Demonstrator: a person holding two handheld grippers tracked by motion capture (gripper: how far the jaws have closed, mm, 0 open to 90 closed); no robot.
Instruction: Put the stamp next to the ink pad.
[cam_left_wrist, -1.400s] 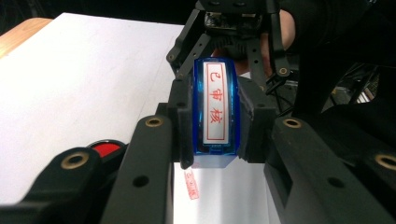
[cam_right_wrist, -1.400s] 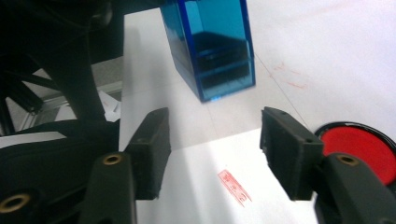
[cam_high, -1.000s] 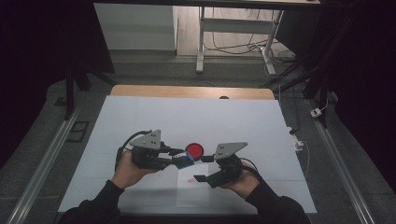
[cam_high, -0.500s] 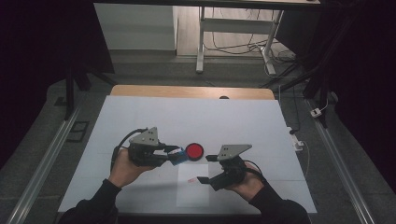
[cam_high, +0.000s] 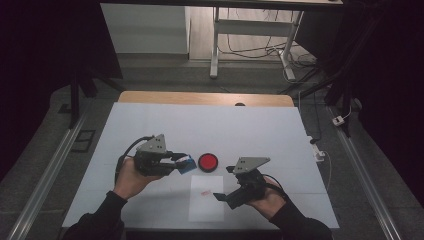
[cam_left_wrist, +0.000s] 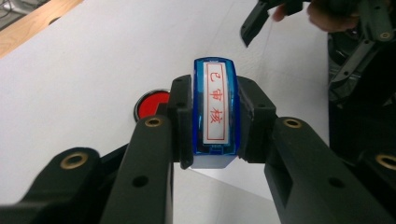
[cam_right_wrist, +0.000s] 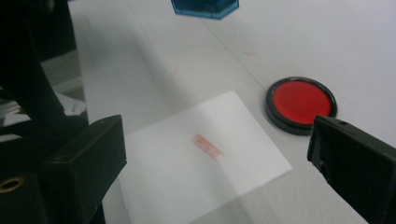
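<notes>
White paper (cam_high: 206, 198), thin and creased flat, lies nearest, bearing a red smudged print. Beside it the right gripper (cam_high: 223, 196) has just been opening; its jaws stand apart, empty. Farther left, the left gripper (cam_high: 179, 163) clamps a glossy blue plastic stamp (cam_left_wrist: 215, 112), kept near the round red ink pad (cam_high: 208, 162), probably for re-inking.

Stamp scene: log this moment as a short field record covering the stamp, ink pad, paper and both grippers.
stamp: blue, red characters on its white label, clamped between the left gripper's jaws
left gripper: shut on the stamp, held beside the ink pad
ink pad: round, red, black rim, uncovered, on the white table
paper: white sheet, faint red stamp mark on it
right gripper: jaws have just been opening, nothing between them, above the paper
</notes>
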